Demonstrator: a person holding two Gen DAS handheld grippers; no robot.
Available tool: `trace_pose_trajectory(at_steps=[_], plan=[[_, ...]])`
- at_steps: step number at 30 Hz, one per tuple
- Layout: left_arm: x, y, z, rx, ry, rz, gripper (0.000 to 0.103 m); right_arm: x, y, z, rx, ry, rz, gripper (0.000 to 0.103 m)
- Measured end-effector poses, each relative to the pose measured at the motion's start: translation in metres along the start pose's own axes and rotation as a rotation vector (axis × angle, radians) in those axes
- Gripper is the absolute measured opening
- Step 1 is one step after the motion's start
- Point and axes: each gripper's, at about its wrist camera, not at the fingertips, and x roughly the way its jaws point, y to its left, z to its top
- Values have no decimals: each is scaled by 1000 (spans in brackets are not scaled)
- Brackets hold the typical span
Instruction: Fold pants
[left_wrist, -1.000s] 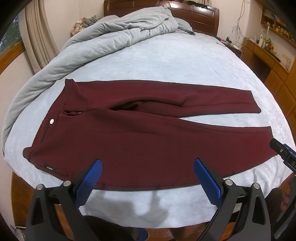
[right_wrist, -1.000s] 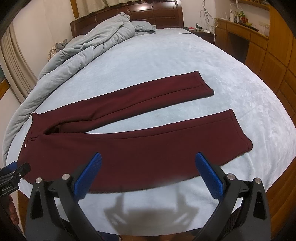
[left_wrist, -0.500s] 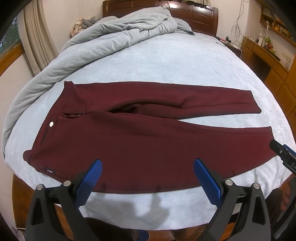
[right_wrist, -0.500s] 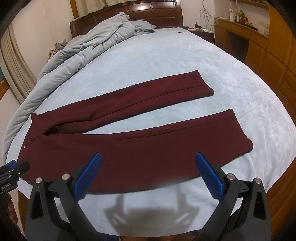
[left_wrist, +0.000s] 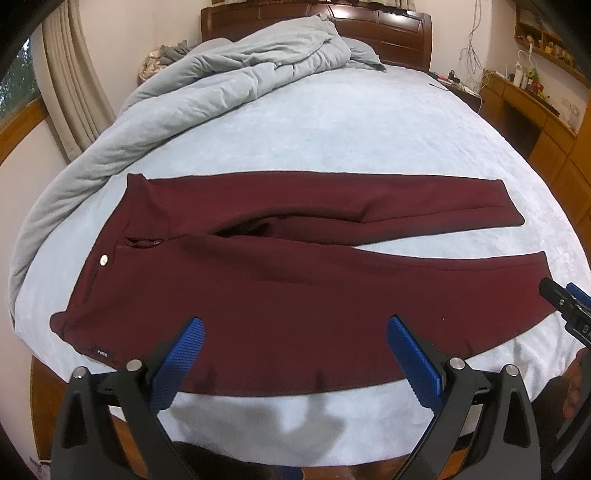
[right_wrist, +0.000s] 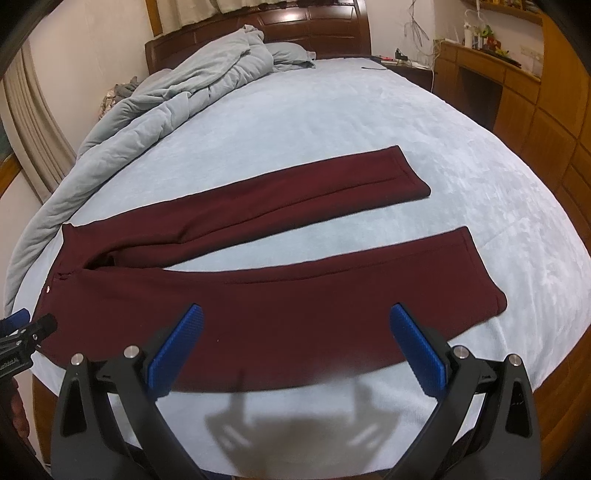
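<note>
While both of my grippers hover empty above the near edge of the bed (left_wrist: 332, 122), the contents read from left of frame to right. Curtain (left_wrist: 70, 85), upper left. Grey duvet (left_wrist: 207, 85), bunched from the left edge up to the headboard (left_wrist: 399, 33). Maroon pants (left_wrist: 280, 288), flat across the middle, unfolded: waistband with silver button (left_wrist: 103, 260) at left, legs parted toward the right. Left gripper (left_wrist: 293, 360), lower centre, jaws spread wide, holding nothing. Right gripper (right_wrist: 295, 345), jaws equally wide, holding nothing. Wooden desk (left_wrist: 532, 107), upper right.
</note>
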Motion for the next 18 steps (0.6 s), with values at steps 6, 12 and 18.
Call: trace_pose_trajectory(at_steps=[6,12,18], plan=[[4,-13,20,27,-32,1,99,4,-15,31,-33,-43,11,100],[31,-28,59,29,-36,-49,99,41,-53,103,-75,-64,-45,100],[76,-46,116,25,-38,-128,99,118,-95,164,-102,28,-74,100]])
